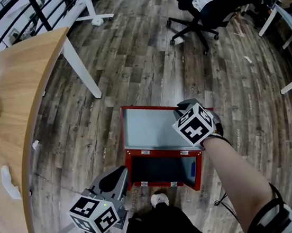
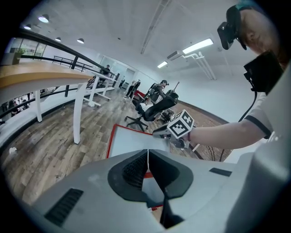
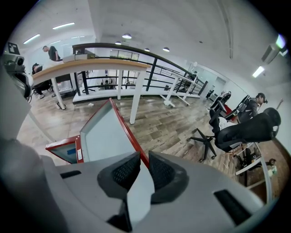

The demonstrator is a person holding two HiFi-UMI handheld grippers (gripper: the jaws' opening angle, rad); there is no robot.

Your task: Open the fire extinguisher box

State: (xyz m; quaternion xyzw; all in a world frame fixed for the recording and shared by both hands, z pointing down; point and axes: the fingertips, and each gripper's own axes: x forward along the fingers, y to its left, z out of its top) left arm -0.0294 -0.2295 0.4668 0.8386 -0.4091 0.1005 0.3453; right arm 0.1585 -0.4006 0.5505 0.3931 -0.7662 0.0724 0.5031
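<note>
The red fire extinguisher box stands on the wood floor at the person's feet, its dark inside showing. Its door is swung up and back, grey inner face toward me. My right gripper is at the door's far right corner, shut on its red edge; in the right gripper view the red rim of the door runs in between the pads of that gripper. My left gripper hangs by the box's left side, shut and empty, its pads pressed together.
A curved wooden desk with a white leg fills the left. A black office chair stands beyond the box, more desks at the right edge. The person's shoe is just in front of the box.
</note>
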